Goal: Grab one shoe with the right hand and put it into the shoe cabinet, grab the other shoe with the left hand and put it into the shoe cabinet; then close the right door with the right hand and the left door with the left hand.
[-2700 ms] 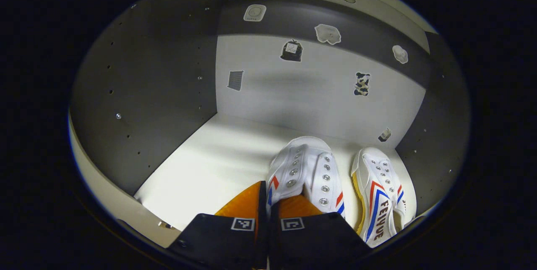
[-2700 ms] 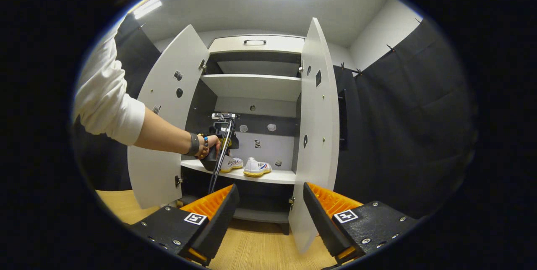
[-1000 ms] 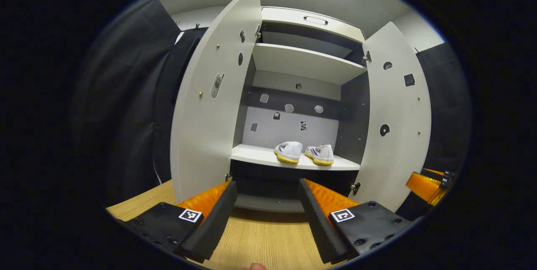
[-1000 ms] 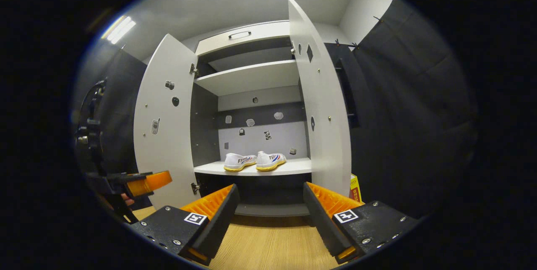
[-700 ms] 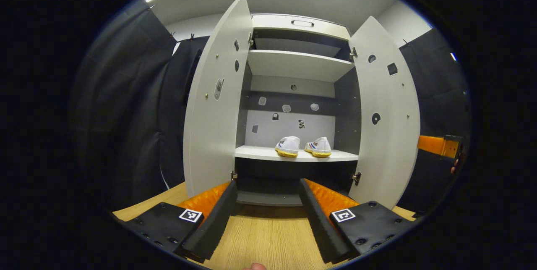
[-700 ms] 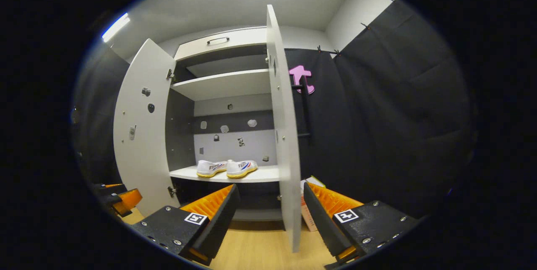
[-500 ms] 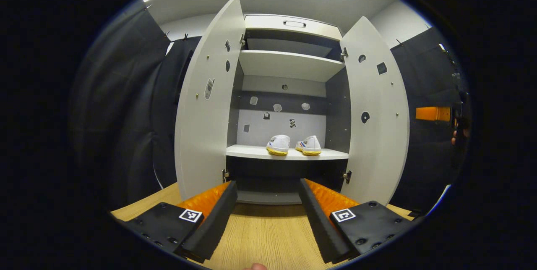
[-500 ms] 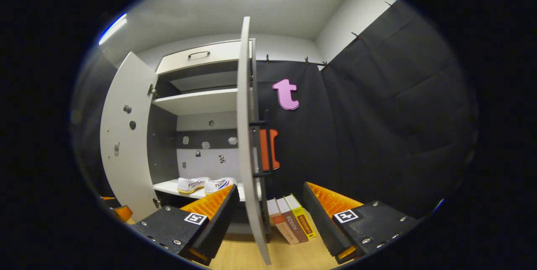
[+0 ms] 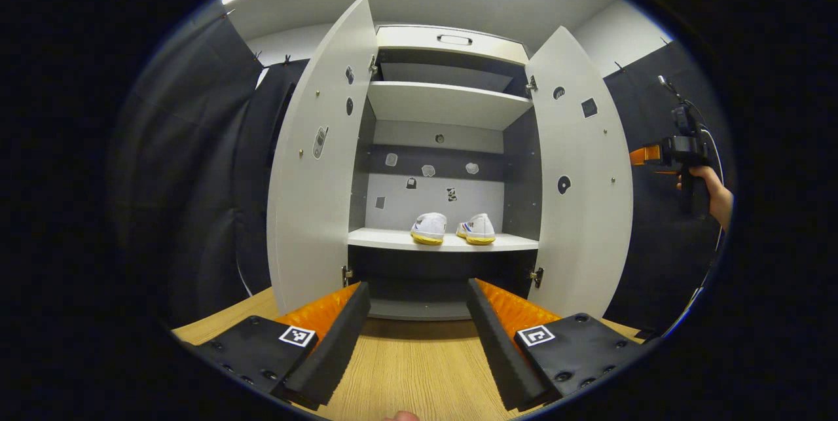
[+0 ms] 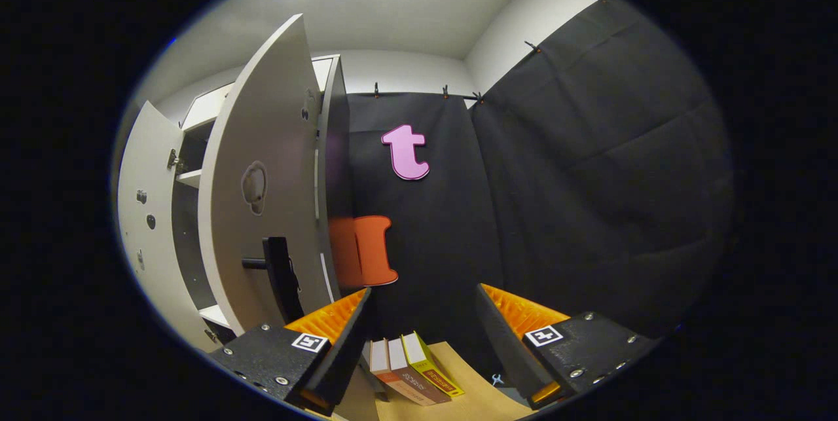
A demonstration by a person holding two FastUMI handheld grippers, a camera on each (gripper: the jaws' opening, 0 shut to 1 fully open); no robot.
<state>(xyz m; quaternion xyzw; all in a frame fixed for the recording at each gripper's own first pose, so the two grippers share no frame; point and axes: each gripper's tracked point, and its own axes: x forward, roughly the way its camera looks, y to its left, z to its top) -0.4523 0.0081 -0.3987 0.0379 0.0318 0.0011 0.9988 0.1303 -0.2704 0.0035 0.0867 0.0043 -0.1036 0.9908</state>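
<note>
Two white shoes (image 9: 429,228) (image 9: 479,229) with yellow soles stand side by side on the middle shelf (image 9: 380,239) of the shoe cabinet. Both doors hang open: the left door (image 9: 314,165) and the right door (image 9: 582,179). My left gripper (image 9: 419,336) is open and empty, well back from the cabinet above the wooden floor. My right gripper (image 10: 422,336) is also open and empty, outside the right door (image 10: 262,198), close to its black handle (image 10: 278,277). In the left gripper view it (image 9: 645,154) shows beyond the right door's edge, held by a hand (image 9: 710,188).
Several books (image 10: 409,365) stand on the wooden floor (image 9: 406,368) against the black cloth wall, right of the cabinet. An upper shelf (image 9: 445,103) and a top drawer (image 9: 452,39) sit above the shoes. Small stickers dot the cabinet's back wall and door insides.
My left gripper let go of its shoe, opened and drew back out of the cabinet. My right gripper swung right, round to the outer side of the right door.
</note>
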